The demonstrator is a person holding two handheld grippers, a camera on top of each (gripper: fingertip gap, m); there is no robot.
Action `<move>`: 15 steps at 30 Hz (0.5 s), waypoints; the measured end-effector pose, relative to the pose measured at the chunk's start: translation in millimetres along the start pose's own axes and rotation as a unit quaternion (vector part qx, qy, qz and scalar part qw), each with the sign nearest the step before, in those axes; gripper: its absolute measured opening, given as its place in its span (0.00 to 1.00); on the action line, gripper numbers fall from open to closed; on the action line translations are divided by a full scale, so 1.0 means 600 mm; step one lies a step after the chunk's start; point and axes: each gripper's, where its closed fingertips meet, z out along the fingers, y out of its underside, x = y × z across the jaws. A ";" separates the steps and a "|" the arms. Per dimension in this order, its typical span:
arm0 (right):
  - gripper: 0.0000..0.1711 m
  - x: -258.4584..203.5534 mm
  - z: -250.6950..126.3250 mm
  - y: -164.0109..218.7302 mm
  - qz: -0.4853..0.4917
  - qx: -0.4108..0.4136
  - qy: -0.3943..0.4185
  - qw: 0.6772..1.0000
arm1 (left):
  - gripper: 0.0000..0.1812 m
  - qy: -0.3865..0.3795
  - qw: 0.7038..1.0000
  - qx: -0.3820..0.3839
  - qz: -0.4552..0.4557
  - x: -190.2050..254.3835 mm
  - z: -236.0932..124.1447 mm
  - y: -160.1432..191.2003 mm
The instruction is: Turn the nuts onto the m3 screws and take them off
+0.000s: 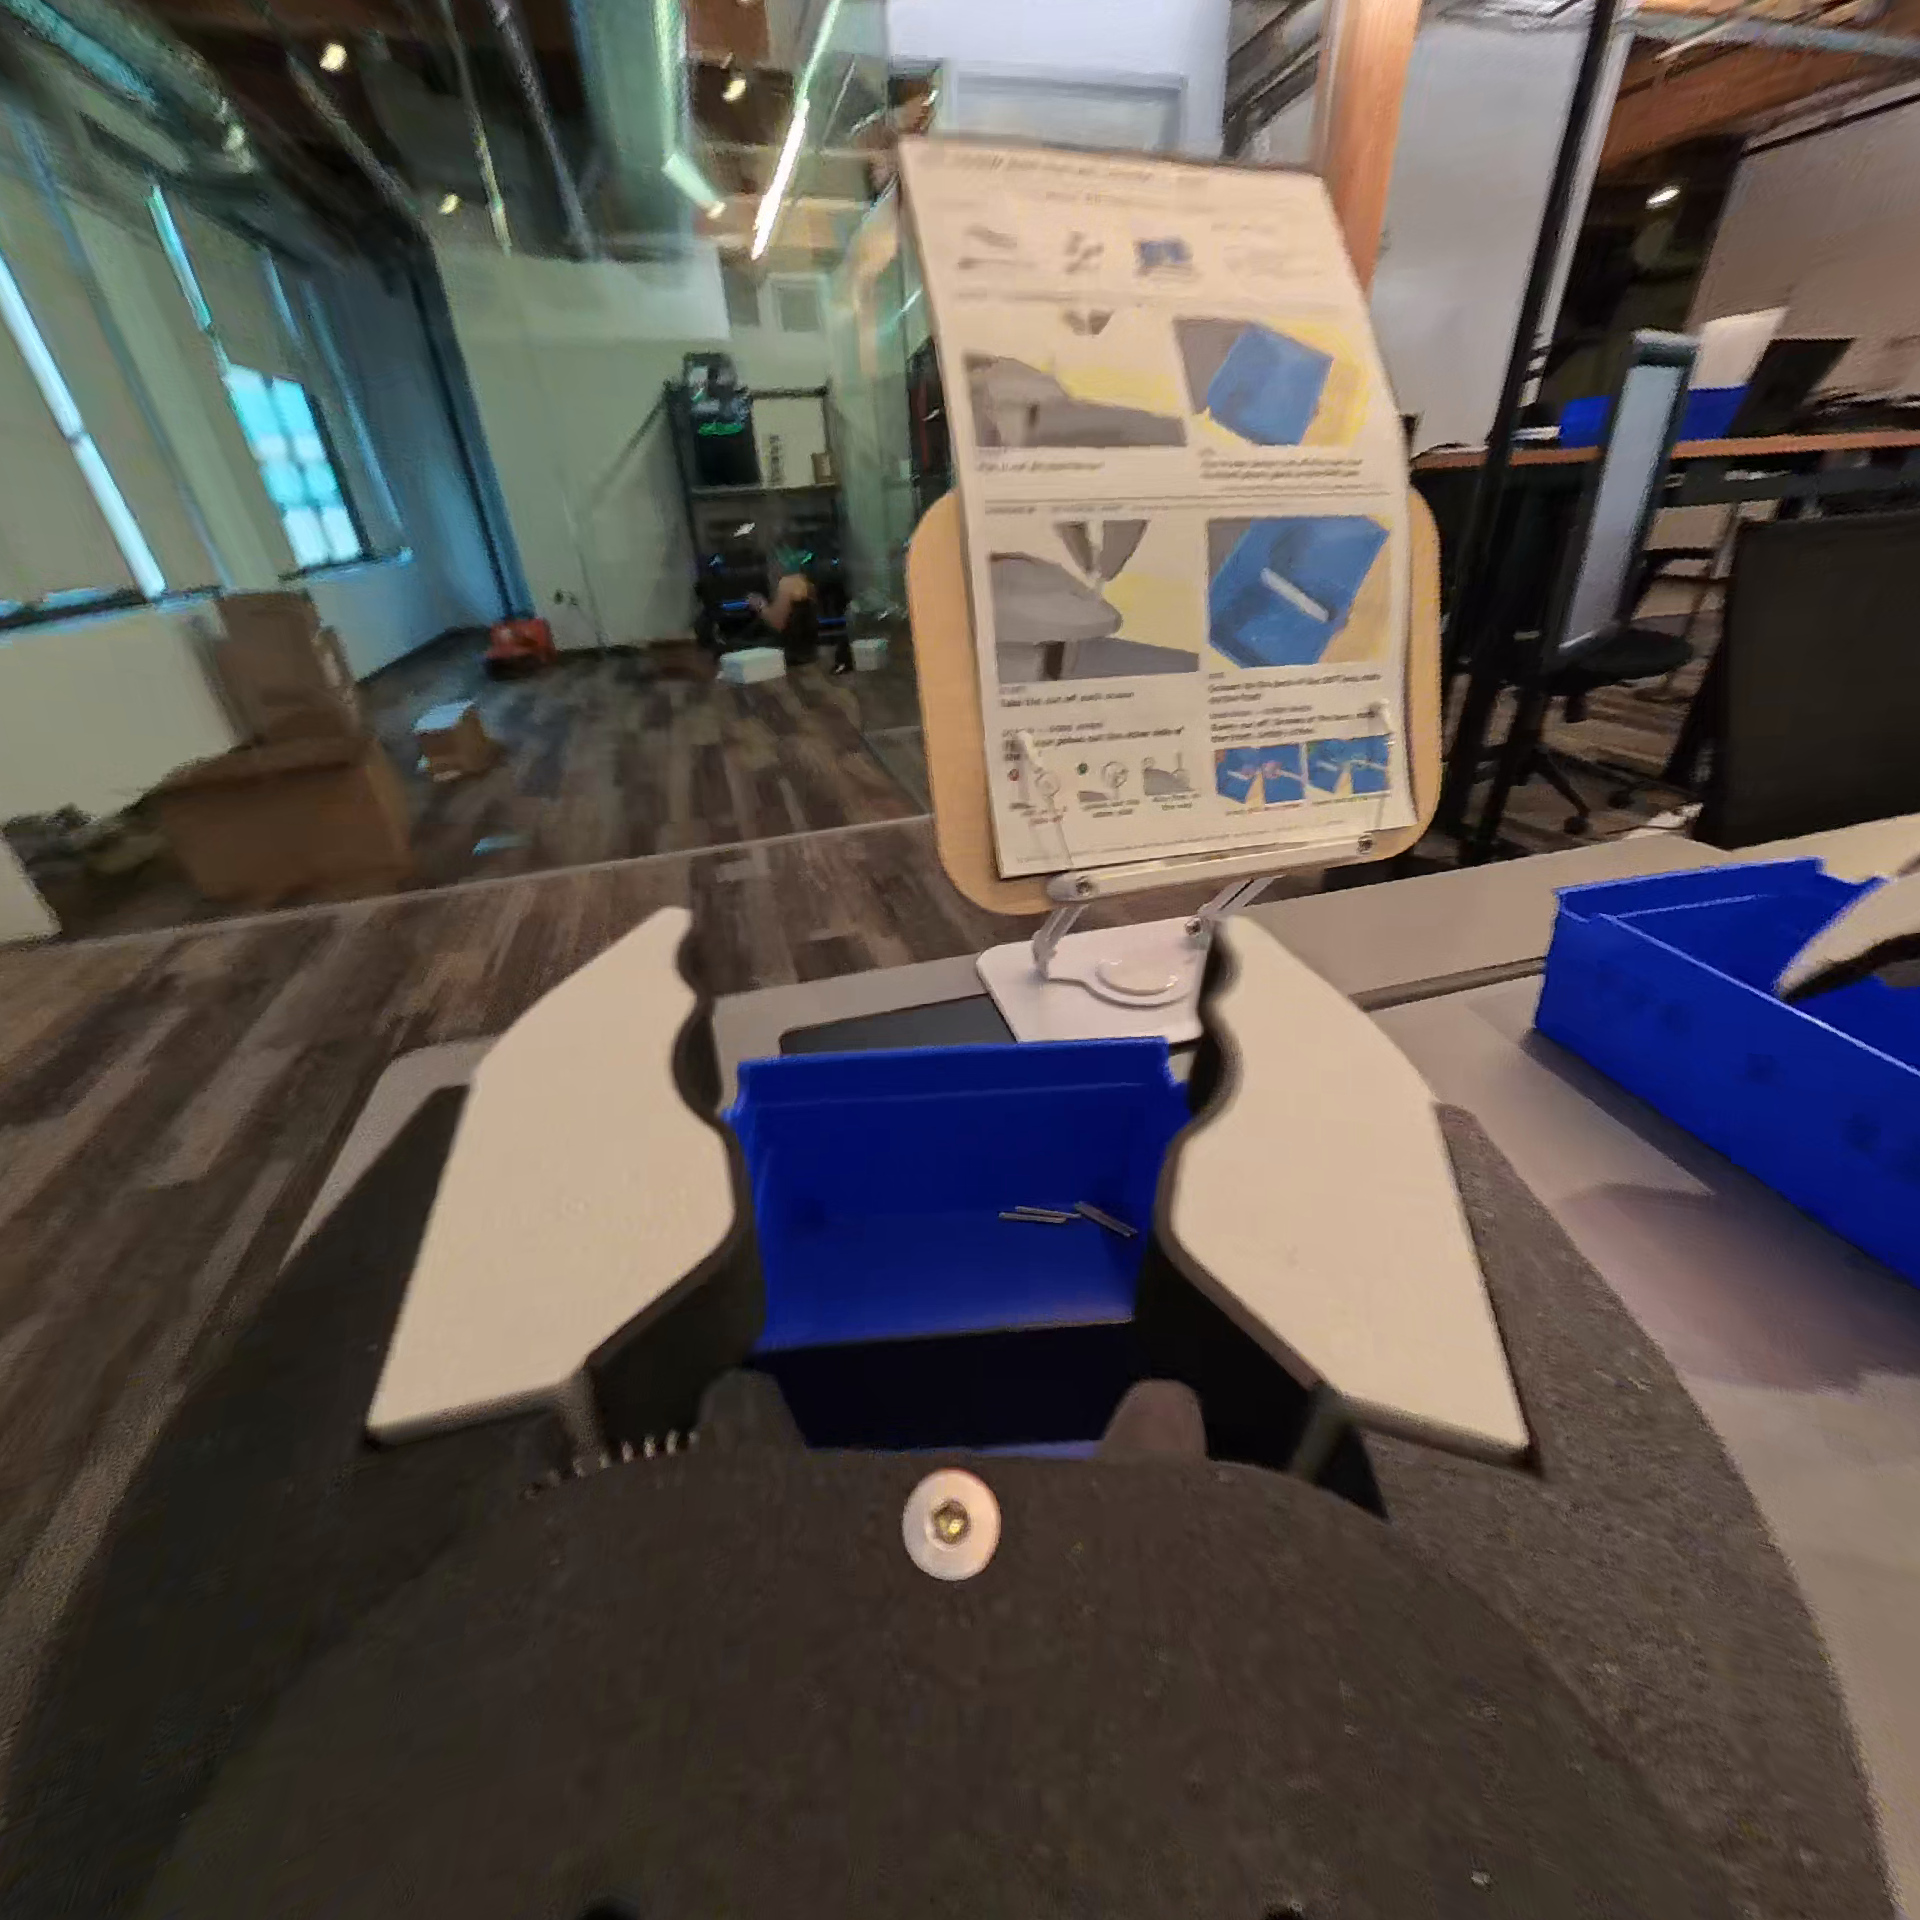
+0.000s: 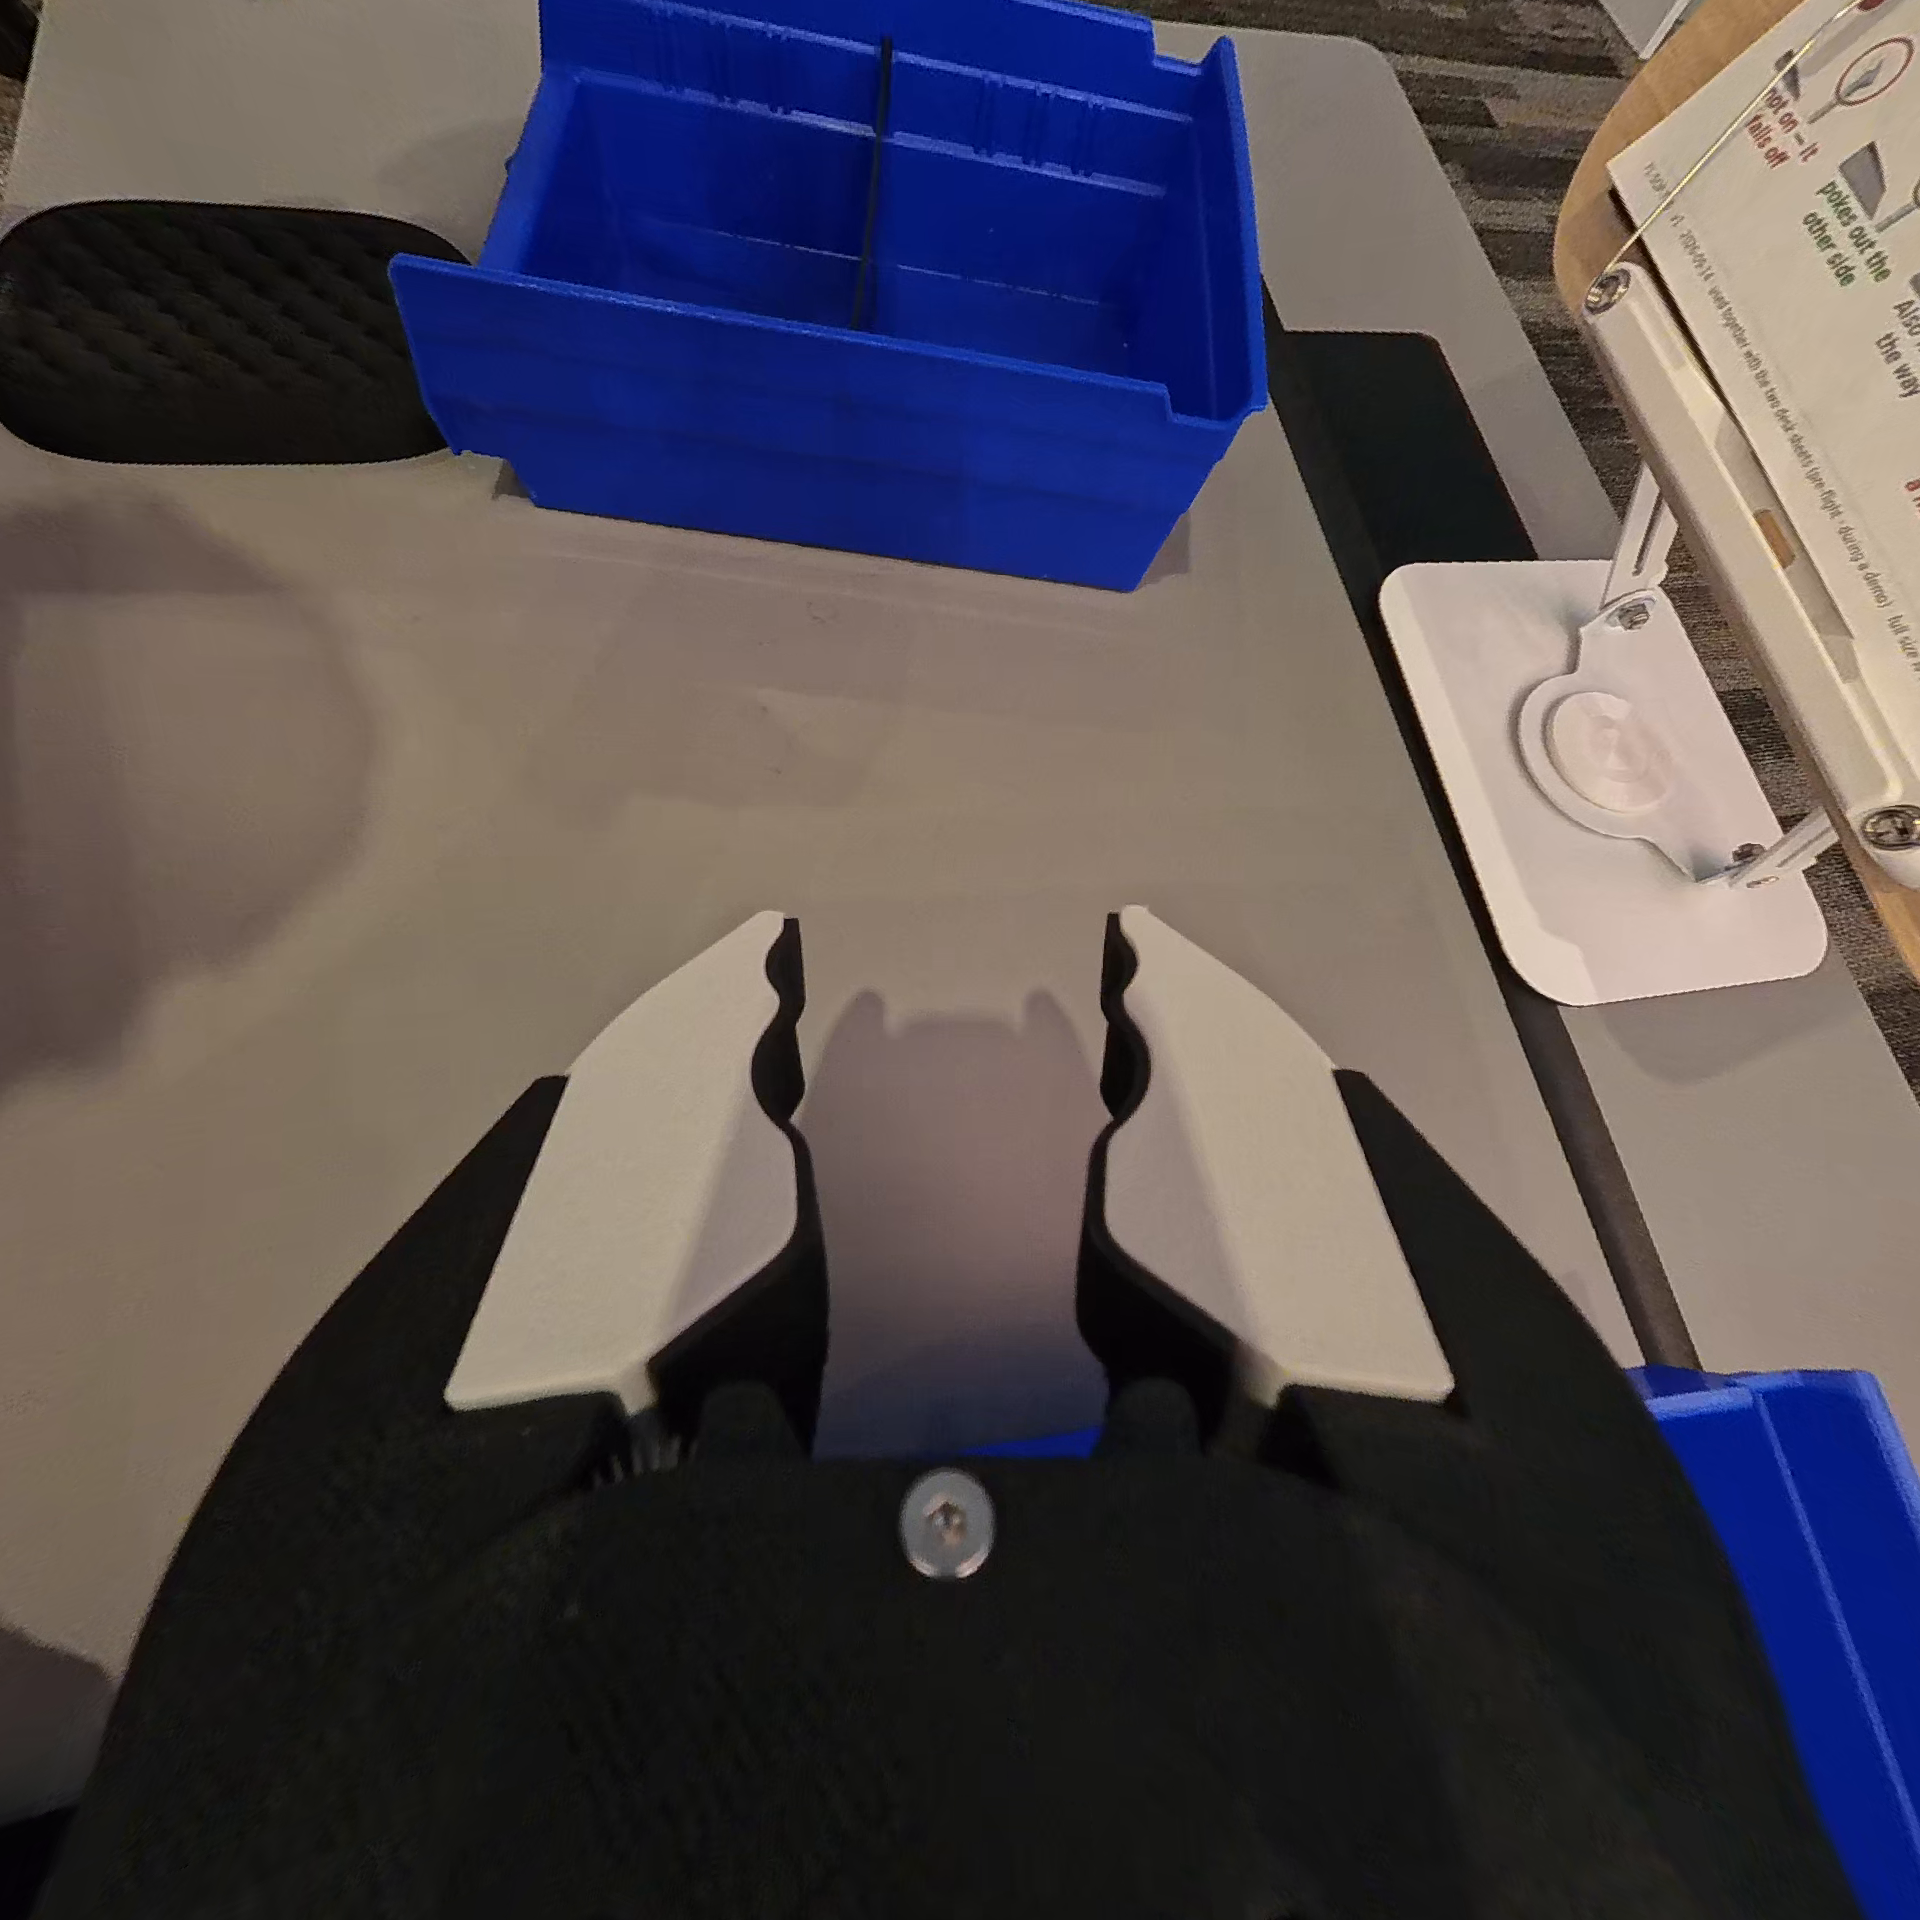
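Observation:
In the left wrist view my left gripper (image 1: 956,935) is open and empty, held over a blue bin (image 1: 935,1122). Several thin metal screws (image 1: 1070,1216) lie on that bin's floor, between and beyond my fingers. No nuts show in either view. In the right wrist view my right gripper (image 2: 953,925) is open and empty above the bare grey table (image 2: 727,727). A blue bin with dividers (image 2: 831,436) stands ahead of it, and I cannot see any contents. A tip of the right gripper (image 1: 1860,935) shows over a second blue bin (image 1: 1714,1049) at the right of the left wrist view.
An instruction sheet on a wooden board (image 1: 1174,520) stands on a white base (image 2: 1600,779) at the table's far edge. A black mat (image 2: 187,332) lies left of the divided bin. A blue bin corner (image 2: 1787,1558) sits under my right gripper. There is about 35 cm between the tips of the two grippers. The white base (image 2: 1600,779) lies some 35 cm from my right tips, 50 cm from my left tips.

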 end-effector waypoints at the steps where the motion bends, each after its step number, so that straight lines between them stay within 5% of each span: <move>1: 0.33 0.000 -0.001 0.000 0.001 0.001 0.000 1.000 | 0.43 0.028 0.999 0.017 0.021 0.008 -0.002 -0.008; 5: 0.33 -0.001 -0.002 -0.002 0.005 0.008 -0.006 1.000 | 0.20 0.057 0.996 0.041 0.051 0.008 -0.010 -0.025; 9: 0.33 0.000 0.001 0.000 0.008 0.006 -0.009 1.000 | 0.16 0.052 0.997 0.049 0.035 -0.005 -0.013 -0.028; 12: 0.33 -0.001 0.002 0.001 0.007 0.006 -0.011 1.000 | 0.27 0.079 0.996 0.043 0.006 -0.005 -0.012 -0.022; 14: 0.33 -0.001 0.003 0.000 0.010 0.007 -0.012 1.000 | 0.52 0.067 0.997 0.021 -0.021 -0.018 -0.003 -0.010; 15: 0.33 -0.001 0.003 0.000 0.011 0.008 -0.013 1.000 | 0.54 0.076 0.997 0.000 -0.028 -0.018 0.001 0.001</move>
